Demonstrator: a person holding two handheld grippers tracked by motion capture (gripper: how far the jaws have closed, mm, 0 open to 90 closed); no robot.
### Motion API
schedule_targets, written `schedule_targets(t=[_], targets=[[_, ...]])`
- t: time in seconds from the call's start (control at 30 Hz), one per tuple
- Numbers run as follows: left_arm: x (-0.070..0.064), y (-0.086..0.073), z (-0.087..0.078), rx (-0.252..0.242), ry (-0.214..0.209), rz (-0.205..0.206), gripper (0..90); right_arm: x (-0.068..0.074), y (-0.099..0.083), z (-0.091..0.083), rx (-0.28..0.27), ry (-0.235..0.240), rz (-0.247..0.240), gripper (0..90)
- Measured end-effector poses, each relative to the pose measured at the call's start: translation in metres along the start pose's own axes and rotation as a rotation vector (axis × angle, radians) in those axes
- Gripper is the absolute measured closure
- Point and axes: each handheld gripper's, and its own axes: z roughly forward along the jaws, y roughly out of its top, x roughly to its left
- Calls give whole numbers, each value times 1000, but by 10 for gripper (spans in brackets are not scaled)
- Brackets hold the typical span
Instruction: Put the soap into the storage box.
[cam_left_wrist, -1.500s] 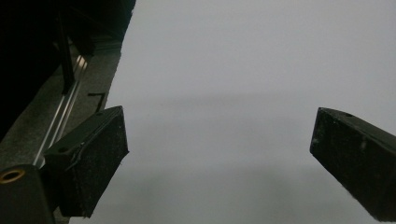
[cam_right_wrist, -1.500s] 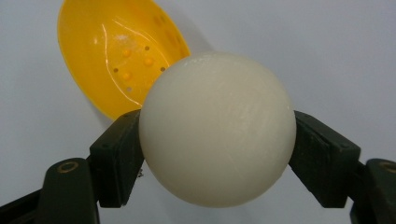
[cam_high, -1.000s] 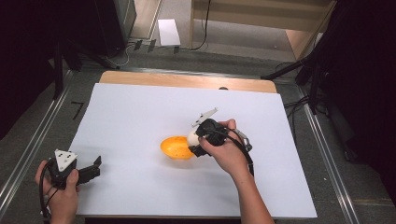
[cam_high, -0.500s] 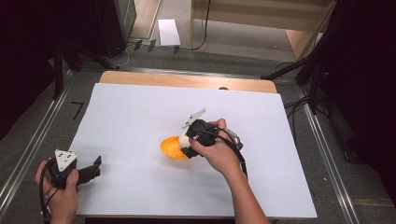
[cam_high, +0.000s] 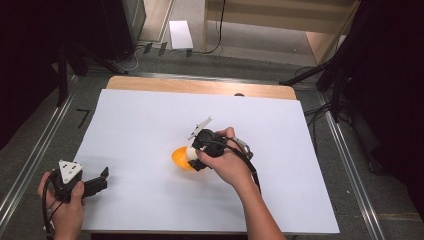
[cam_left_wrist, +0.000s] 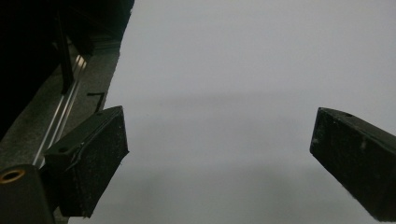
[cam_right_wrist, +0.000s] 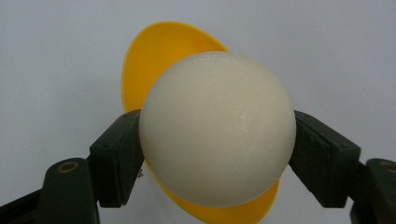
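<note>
the right gripper (cam_right_wrist: 217, 140) is squeezing a round white plastic ball (cam_right_wrist: 217, 128) over the shallow yellow plastic bowl (cam_right_wrist: 159, 60). it should be lowering slowly, staying centred. the left gripper (cam_left_wrist: 219, 154) is resting wide apart.

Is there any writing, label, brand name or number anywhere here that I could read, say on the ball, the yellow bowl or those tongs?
None can be read.
White ball: plain, no print.
Yellow bowl: plain, no print.
Right tongs and left tongs: plain black jaws, no markings.
White sheet on the table: blank.
White card on the floor: too small to tell whether it carries text.
</note>
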Motion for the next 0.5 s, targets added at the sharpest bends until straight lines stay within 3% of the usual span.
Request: schedule_targets(t=[0.5], targets=[[0,0,0,0,-3,-3,44,1,3,9,19,12,-13,244]])
